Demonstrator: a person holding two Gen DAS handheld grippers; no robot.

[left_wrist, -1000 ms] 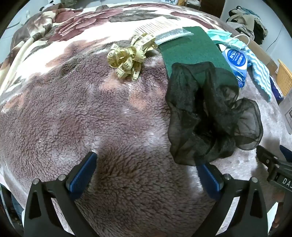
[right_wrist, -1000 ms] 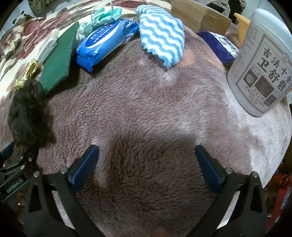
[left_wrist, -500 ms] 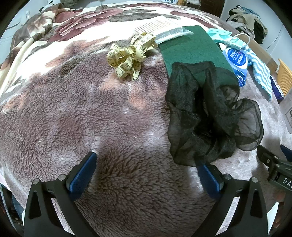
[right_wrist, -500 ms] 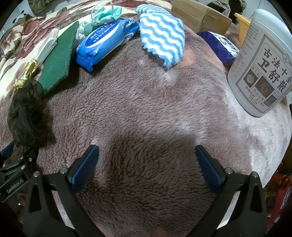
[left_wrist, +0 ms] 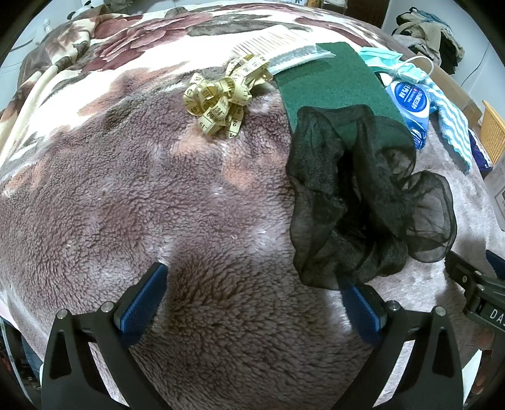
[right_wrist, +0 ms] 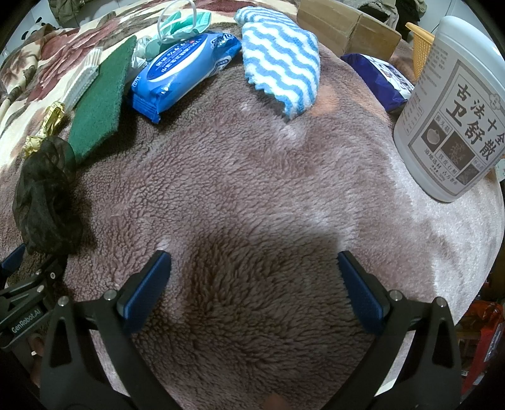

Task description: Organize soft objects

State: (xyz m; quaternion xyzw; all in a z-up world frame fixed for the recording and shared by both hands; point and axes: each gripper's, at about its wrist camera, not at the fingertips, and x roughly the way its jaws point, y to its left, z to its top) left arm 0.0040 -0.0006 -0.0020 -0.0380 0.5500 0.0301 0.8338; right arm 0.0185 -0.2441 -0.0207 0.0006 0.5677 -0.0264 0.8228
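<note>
A black sheer scrunchie (left_wrist: 363, 202) lies on the fleece blanket, partly over a green scouring pad (left_wrist: 334, 82). My left gripper (left_wrist: 252, 296) is open and empty, low over the blanket, its right finger at the scrunchie's near edge. A crumpled yellow tape measure (left_wrist: 221, 97) lies beyond. My right gripper (right_wrist: 254, 280) is open and empty over bare blanket. In the right wrist view the scrunchie (right_wrist: 44, 195) is at far left, the pad (right_wrist: 101, 97) behind it, then a blue wipes pack (right_wrist: 183, 72) and a blue-white striped cloth (right_wrist: 284, 66).
A white comb (left_wrist: 271, 41) and face mask (left_wrist: 397, 63) lie at the back. A large white bottle (right_wrist: 454, 113) stands at right, with a dark blue packet (right_wrist: 378, 82), cardboard box (right_wrist: 344, 28) and orange basket (right_wrist: 423, 47) behind. The other gripper (left_wrist: 476, 293) shows at right.
</note>
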